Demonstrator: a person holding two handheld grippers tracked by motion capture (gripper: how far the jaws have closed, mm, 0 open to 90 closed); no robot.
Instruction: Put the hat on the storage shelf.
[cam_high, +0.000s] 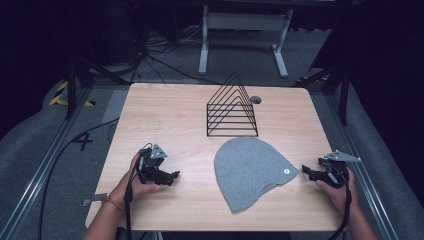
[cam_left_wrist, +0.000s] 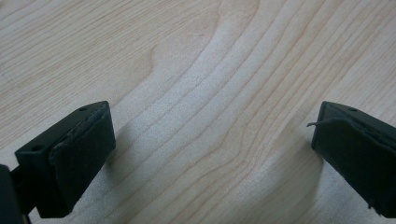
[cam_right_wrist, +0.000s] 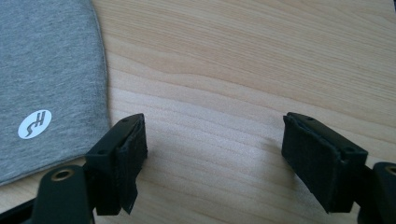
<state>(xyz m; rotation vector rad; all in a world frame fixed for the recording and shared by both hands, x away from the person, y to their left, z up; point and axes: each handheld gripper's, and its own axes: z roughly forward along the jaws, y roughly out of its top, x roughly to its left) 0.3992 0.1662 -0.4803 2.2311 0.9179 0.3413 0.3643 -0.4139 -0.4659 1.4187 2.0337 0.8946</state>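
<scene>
High view: grey beanie (cam_high: 252, 171) lies flat on the wooden bench (cam_high: 165, 115), in front of a black wire rack (cam_high: 231, 107). Right gripper (cam_high: 309, 173) sits just beside the beanie's right edge with its white round logo (cam_high: 286, 171), jaws spread wide, nothing between them. Left gripper (cam_high: 173, 176) rests well to the beanie's left, jaws also released, bare wood between them in the left gripper view.

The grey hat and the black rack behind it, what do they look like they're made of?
The hat looks like soft knit jersey, matte and heathered, lying limp and flat, with a small white logo patch near its edge. The rack seems to be thin metal wire with a black coating: stiff, slender, see-through triangles.
</scene>
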